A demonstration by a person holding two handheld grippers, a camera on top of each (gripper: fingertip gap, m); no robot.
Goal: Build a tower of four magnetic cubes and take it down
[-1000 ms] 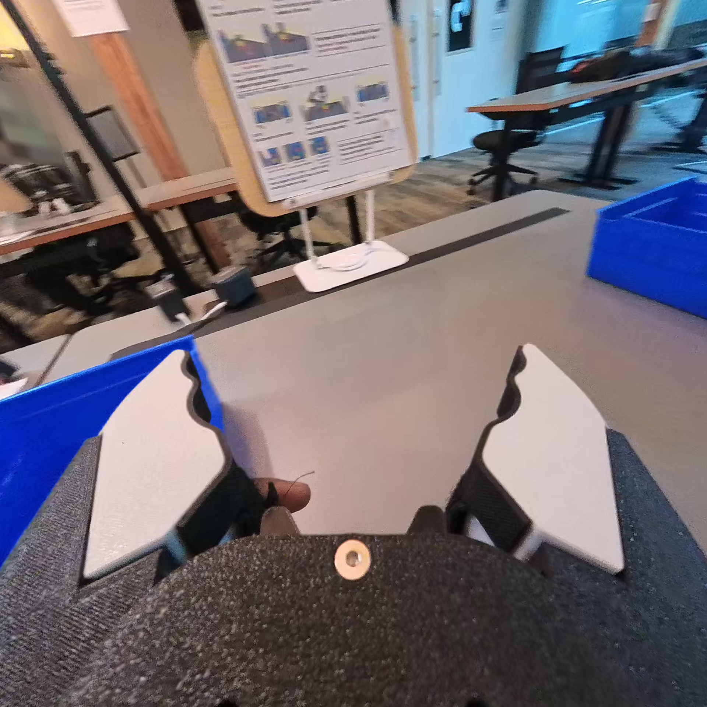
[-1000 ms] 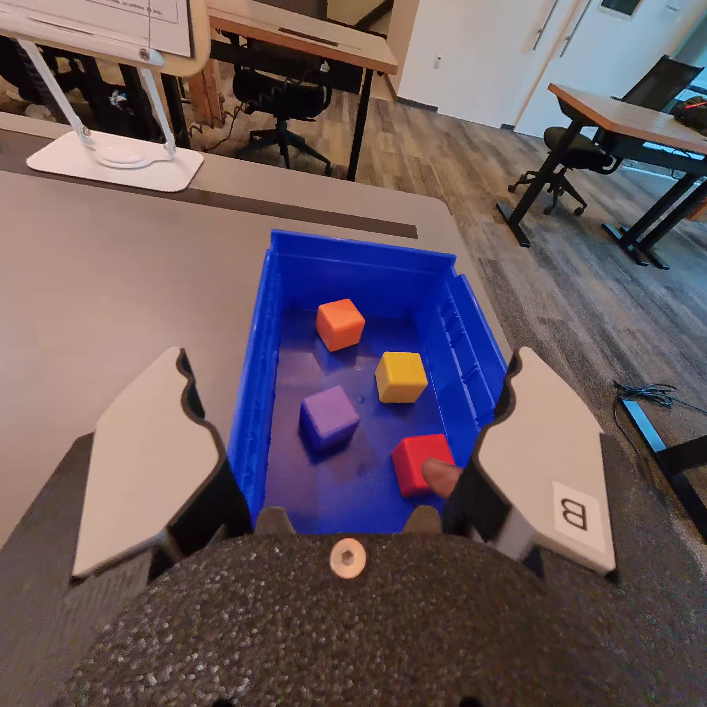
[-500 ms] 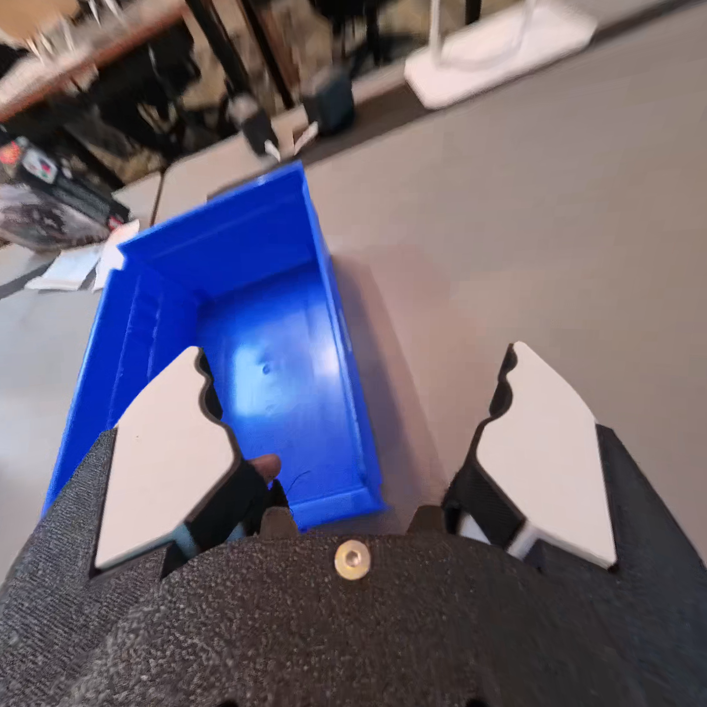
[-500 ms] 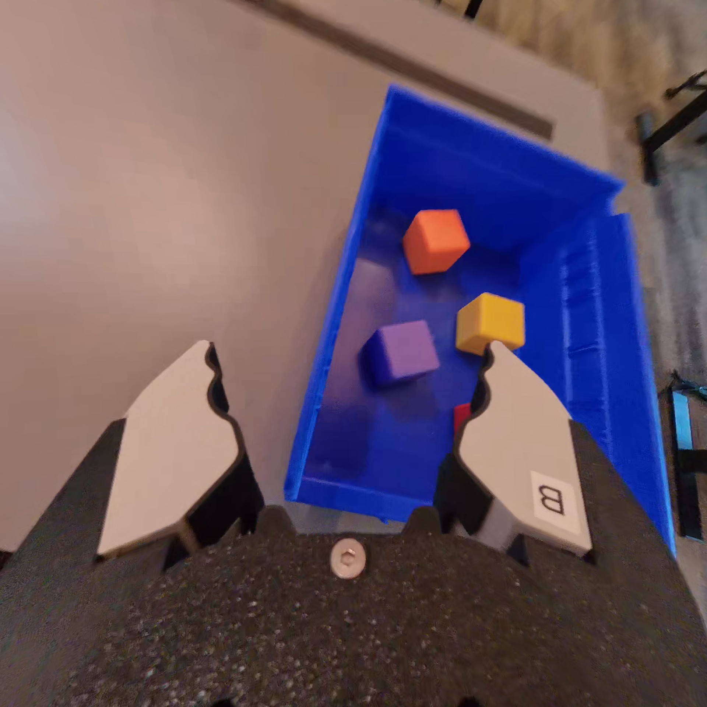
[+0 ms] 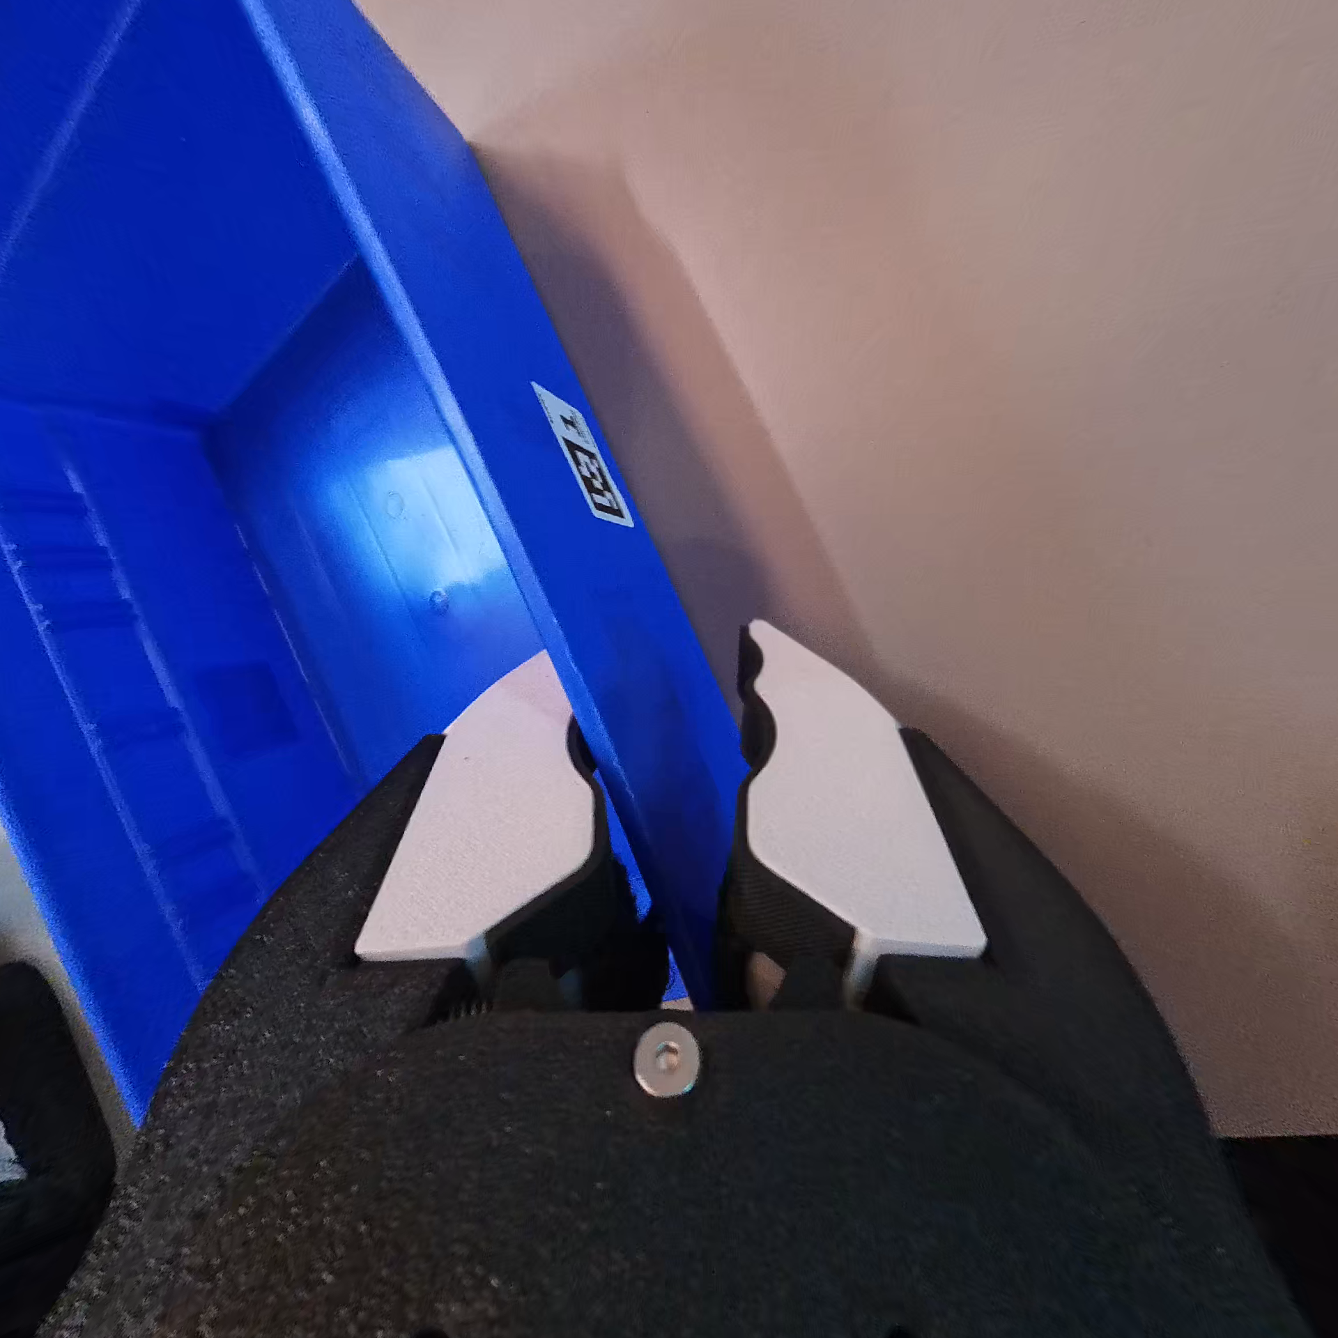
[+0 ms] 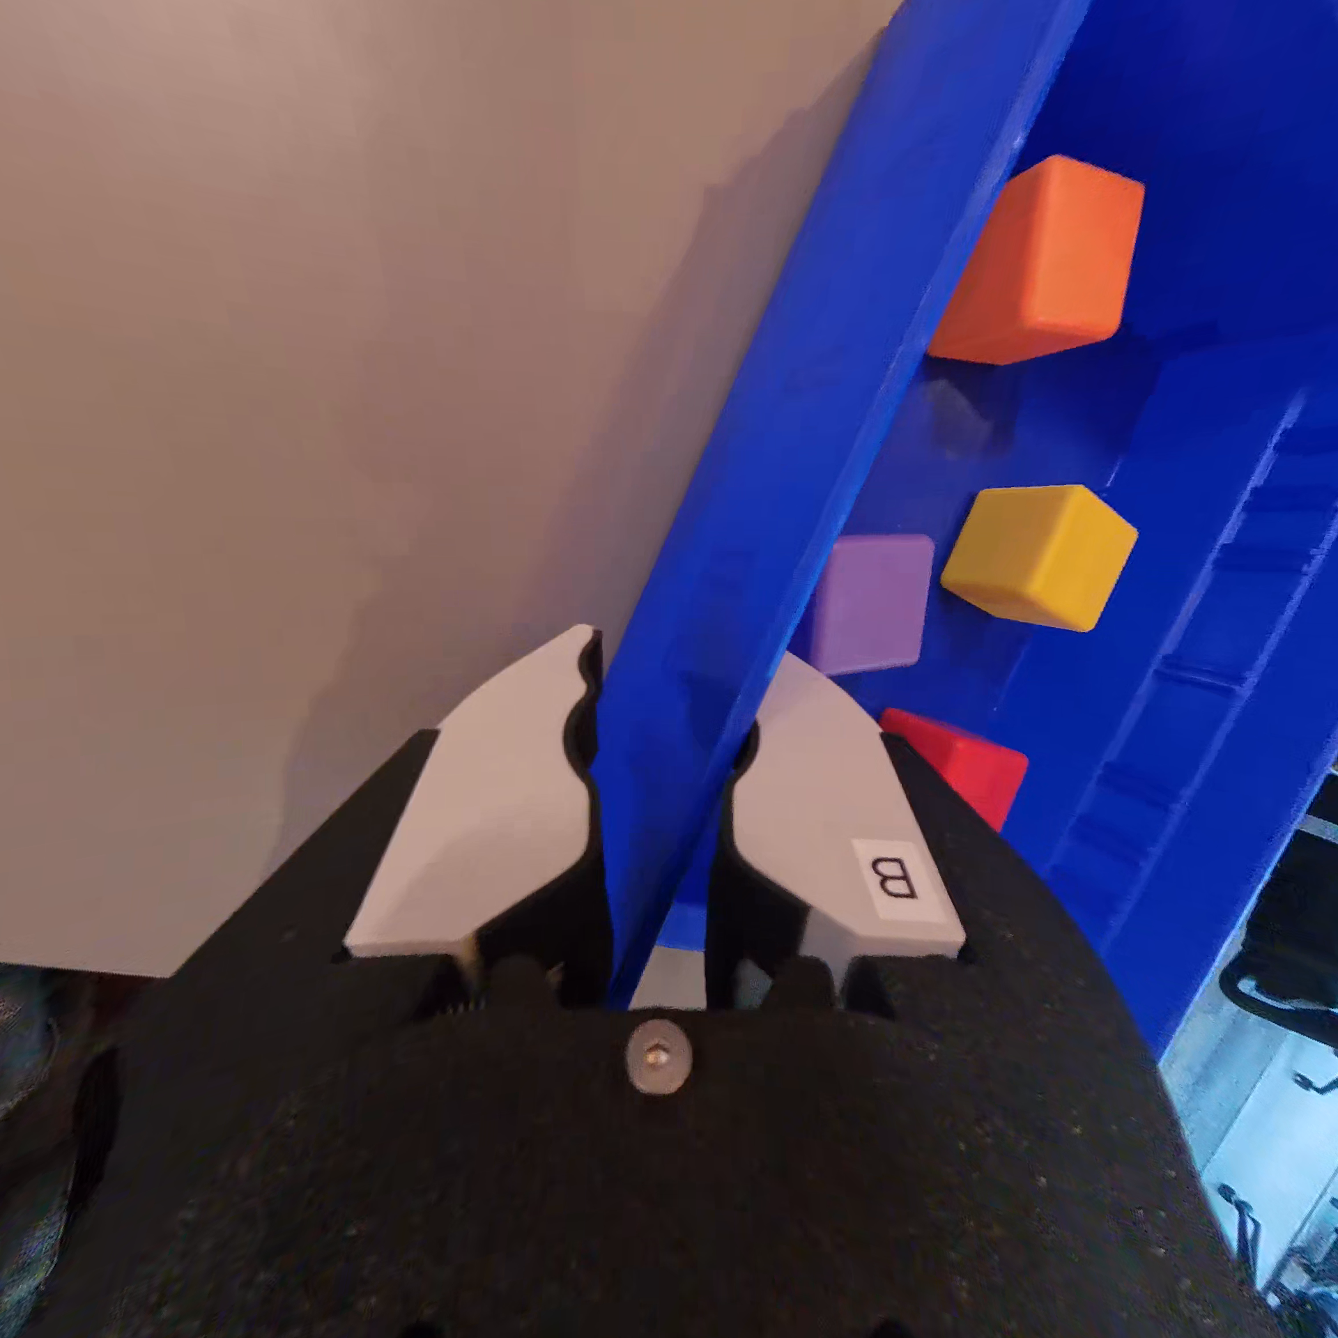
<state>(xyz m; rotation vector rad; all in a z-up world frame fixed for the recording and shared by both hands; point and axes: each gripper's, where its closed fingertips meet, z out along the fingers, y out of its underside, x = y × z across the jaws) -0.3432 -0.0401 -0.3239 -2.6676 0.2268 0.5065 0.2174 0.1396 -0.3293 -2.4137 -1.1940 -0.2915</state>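
Left gripper [image 5: 662,724] clamps the wall of an empty blue bin [image 5: 449,304]. Right gripper [image 6: 670,724] clamps the wall of a second bin [image 6: 832,405] holding four cubes [image 6: 1042,557].

A plain beige-grey desk [image 5: 1013,362] fills the space ahead and right of the left claw, softly lit and shadowed. Beyond its near edge, right of the right claw, pale floor [image 6: 1245,1129] and dark chair legs [image 6: 1274,992] show.

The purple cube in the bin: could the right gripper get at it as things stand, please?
Probably not yet: the right gripper is clamped on the blue bin wall. The purple cube lies uncovered just inside, so letting go would free the way.
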